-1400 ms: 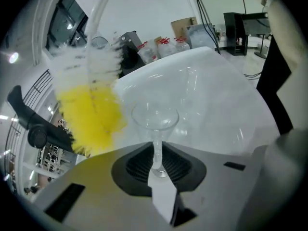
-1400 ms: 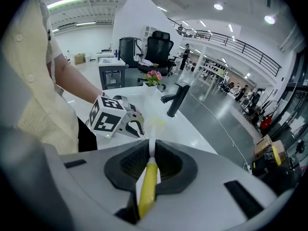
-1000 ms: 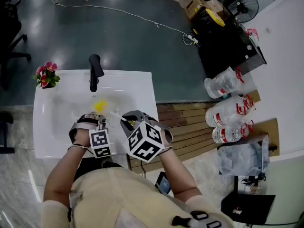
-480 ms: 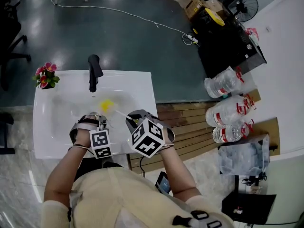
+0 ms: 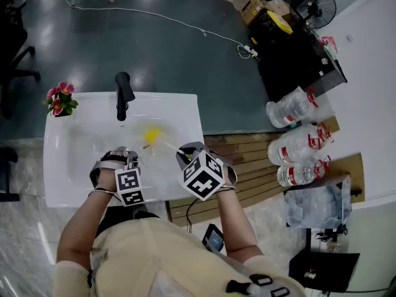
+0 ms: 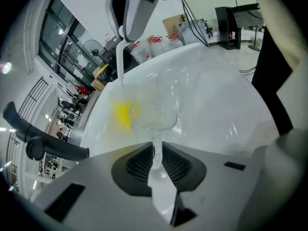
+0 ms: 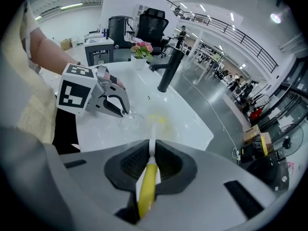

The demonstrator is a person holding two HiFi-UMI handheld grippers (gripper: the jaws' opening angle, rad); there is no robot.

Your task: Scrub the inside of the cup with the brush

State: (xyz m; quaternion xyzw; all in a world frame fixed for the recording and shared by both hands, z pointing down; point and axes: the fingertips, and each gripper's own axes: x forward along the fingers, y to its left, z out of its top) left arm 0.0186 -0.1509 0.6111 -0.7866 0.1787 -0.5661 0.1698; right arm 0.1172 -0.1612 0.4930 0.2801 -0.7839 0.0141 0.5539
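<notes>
Left gripper point(image 6: 156, 163): jaws nearly closed, clamped on the stem of the clear cup point(image 6: 154, 120), bowl out over the white sink point(image 6: 221, 100). Right gripper point(image 7: 150, 159): jaws closed on the yellow brush point(image 7: 147, 186) handle. In the left gripper view the brush head sits outside the cup, at its 10 o'clock.

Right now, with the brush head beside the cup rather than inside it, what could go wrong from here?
1. The left gripper pinches the cup only by its thin stem, so a sideways push from the brush might twist it loose or snap it over the sink.
2. The cup is clear and hard to see, and the brush head could hit its rim on the way in.
3. The right gripper holds a long thin shaft that may bend.
</notes>
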